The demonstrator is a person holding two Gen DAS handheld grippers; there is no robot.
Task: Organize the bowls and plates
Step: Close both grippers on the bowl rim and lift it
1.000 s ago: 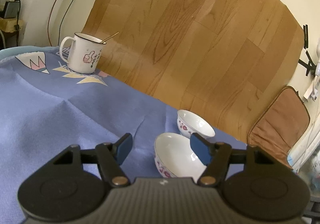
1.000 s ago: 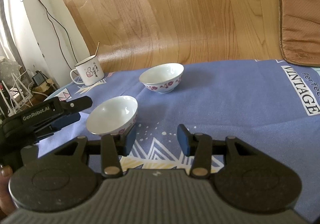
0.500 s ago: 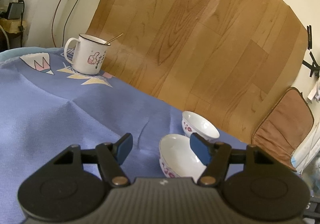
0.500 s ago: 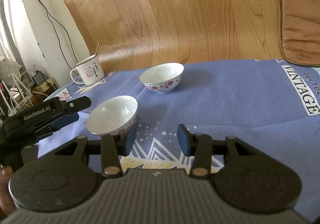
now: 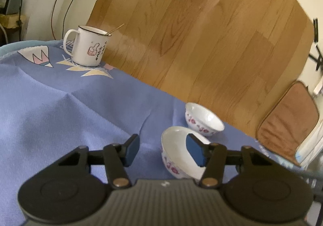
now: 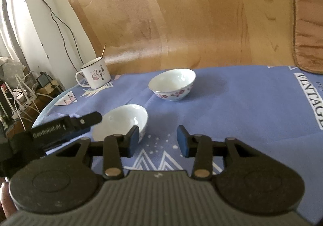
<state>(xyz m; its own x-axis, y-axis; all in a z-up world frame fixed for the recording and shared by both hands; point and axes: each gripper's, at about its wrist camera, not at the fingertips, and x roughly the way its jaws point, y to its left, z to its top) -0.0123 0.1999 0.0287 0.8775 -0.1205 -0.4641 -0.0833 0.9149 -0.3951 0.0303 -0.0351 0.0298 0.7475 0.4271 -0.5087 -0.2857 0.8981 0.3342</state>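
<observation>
- Bowls first: the near bowl [image 6: 123, 123] sits on the blue cloth of the counter [image 6: 242, 105], and the far bowl [image 6: 173, 84] stands farther back and to the right of it, apart from it in the right wrist view. Both are white with red flowers, upright and empty.
- From my left gripper [image 5: 163, 150], the near bowl [image 5: 177, 153] lies just ahead and to the right of centre. The right-hand blue pad shows in front of the bowl's open mouth and the left-hand pad is over bare cloth, so I judge the rim is between them, though no pad presses on it.
- The left jaws have just been closing and stand partly apart, with the rim not yet pinched.
- My right gripper [image 6: 158, 141] has also just been closing its jaws, which remain apart with only cloth between them. The near bowl is off to its left, partly behind its left-hand pad.
- The left gripper's body reaches in from the left of the right wrist view, right up against that bowl, so the left hand is the nearer one; I would take the rim with it.
- A round bowl has no long axis to line up with; the rim's edge is what matters.
- Farther out, a white mug [image 5: 86, 46] holding a thin stick stands at the far left edge of the counter, well apart from both bowls.
</observation>
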